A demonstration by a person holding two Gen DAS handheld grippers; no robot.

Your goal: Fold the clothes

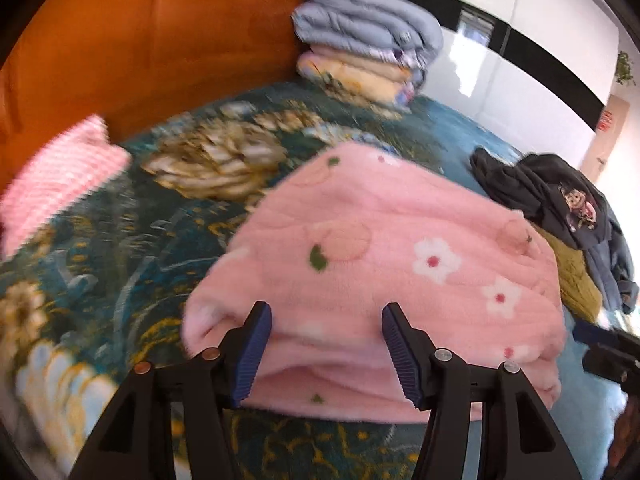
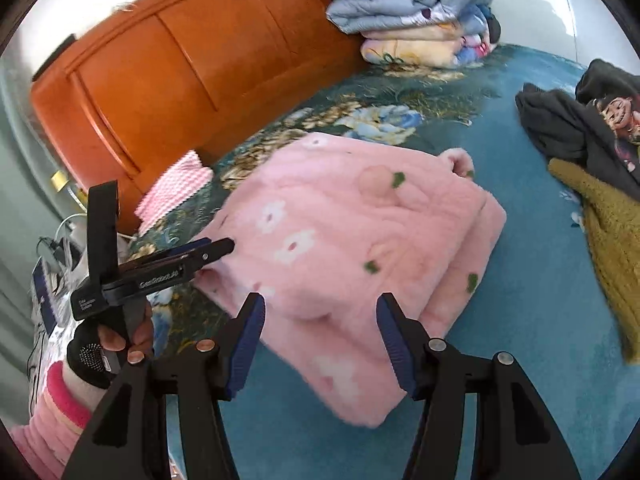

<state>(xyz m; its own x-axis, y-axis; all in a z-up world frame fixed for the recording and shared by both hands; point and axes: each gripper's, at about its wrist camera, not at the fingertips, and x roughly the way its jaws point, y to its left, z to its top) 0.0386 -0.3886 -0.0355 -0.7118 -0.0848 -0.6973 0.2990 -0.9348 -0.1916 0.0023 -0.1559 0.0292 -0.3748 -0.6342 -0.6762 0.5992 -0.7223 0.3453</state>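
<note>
the pink fleece garment [image 2: 352,232], printed with white flowers and peaches, lay folded into a thick, roughly rectangular bundle on the bed [image 2: 520,320], over its teal floral cover. the fold looked essentially done, so the step in hand seemed to be the finish of this piece, or a last tidying of its near edge.

the left gripper [image 1: 326,344] stood with its jaws well apart at the bundle's near edge; the fleece showed between the blue pads, but they did not press on it. the right gripper [image 2: 320,344] was likewise open, over the bundle's near corner and gripping nothing. the right wrist view showed the left gripper from the side, its tips at the bundle's left edge, held by a gloved hand [image 2: 108,344] in a pink sleeve.

further off, a dark printed garment [image 2: 580,128] and an olive knitted piece [image 2: 608,248] lay crumpled on the bed, well apart from the bundle. a stack of folded quilts [image 2: 412,12] sat against the orange headboard [image 2: 160,72], and a pink checked cloth [image 1: 60,176] lay beside it.

the next move probably called for setting the bundle aside, or reaching for the unfolded pile.
</note>
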